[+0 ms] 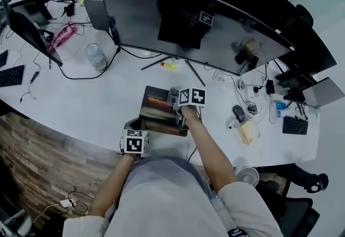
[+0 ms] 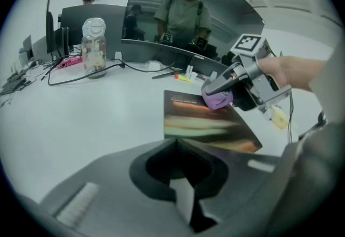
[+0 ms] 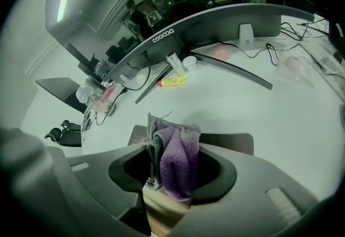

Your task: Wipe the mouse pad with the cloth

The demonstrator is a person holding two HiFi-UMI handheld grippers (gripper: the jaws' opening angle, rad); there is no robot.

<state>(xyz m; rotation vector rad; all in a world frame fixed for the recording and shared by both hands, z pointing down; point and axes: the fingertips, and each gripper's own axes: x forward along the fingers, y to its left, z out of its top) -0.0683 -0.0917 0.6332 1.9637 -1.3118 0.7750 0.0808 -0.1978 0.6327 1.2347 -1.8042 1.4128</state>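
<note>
The mouse pad [image 1: 159,112] is dark with a streaked colour print and lies flat on the white desk in front of the monitor. My right gripper [image 1: 180,114] is shut on a bunched purple and grey cloth [image 3: 178,160] and holds it down on the pad's far right part; the left gripper view shows the cloth [image 2: 218,102] touching the pad [image 2: 205,123]. My left gripper [image 1: 133,125] is at the pad's near left corner. Its jaws meet at that edge [image 2: 175,141], pinching the thin pad.
A wide curved monitor [image 1: 188,20] stands just behind the pad, its stand legs spread on the desk [image 1: 91,106]. A clear bottle [image 1: 96,56] stands to the left, a yellow tube [image 1: 168,66] under the monitor, a mouse [image 1: 239,113] and cables to the right.
</note>
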